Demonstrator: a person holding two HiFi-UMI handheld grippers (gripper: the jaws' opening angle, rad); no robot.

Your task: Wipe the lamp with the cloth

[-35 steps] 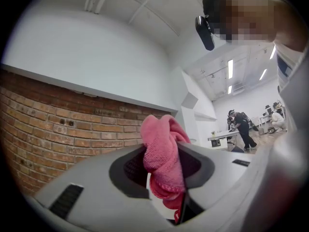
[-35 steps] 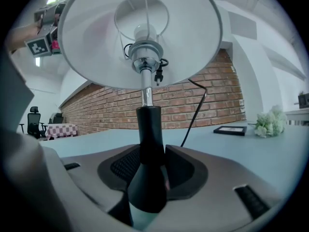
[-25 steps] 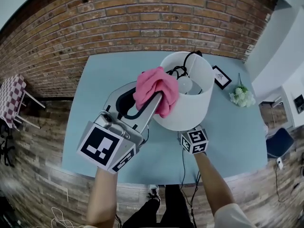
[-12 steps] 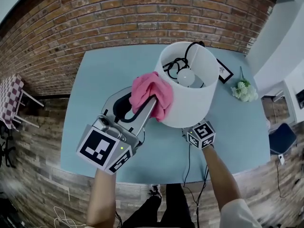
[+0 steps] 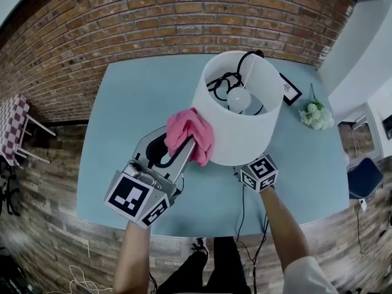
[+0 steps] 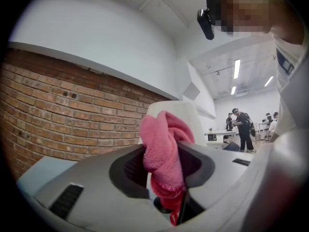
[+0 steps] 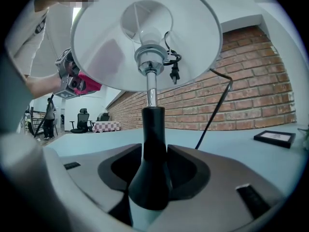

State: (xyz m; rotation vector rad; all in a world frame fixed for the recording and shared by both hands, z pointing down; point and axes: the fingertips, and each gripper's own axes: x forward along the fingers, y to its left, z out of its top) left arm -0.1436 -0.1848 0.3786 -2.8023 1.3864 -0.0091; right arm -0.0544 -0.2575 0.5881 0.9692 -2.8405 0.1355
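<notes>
Down the shade goes the cloth [image 5: 188, 133]: a second ago it sat at the top rim, now it lies against the lower left of the outer wall, just above the bottom rim. Left gripper [image 5: 195, 142] has sunk with it and is pinching the pink cloth, which bunches up between and over the jaws.

Right gripper [image 7: 154, 150] has just been closing its jaws; the black stem [image 7: 153, 129] of the lamp [image 5: 242, 130] stands between them, and both pads sit on it. From the head view only this gripper's marker cube [image 5: 258, 174] shows, just under the shade's [image 5: 245, 139] near edge.

Writing: none legible. Framed picture [image 5: 286, 89] carries a small dark print, too small to read. Both cubes show black-and-white square patterns only.

Count: one lamp, one bulb [image 5: 239, 98] inside the white shade, one cloth, one framed picture, one bunch of white flowers [image 5: 315, 116], one black cord [image 5: 240, 207], two grippers.

Edges and room: lamp stands right of centre on the pale blue bench [image 5: 135, 103], shade tilted. Brick wall [image 5: 153, 23] runs along the far edge. Left half of the bench is bare. Picture lies near the far right corner and the flowers by the right edge, both apart from the shade. Cord runs from under the lamp over the near edge.
</notes>
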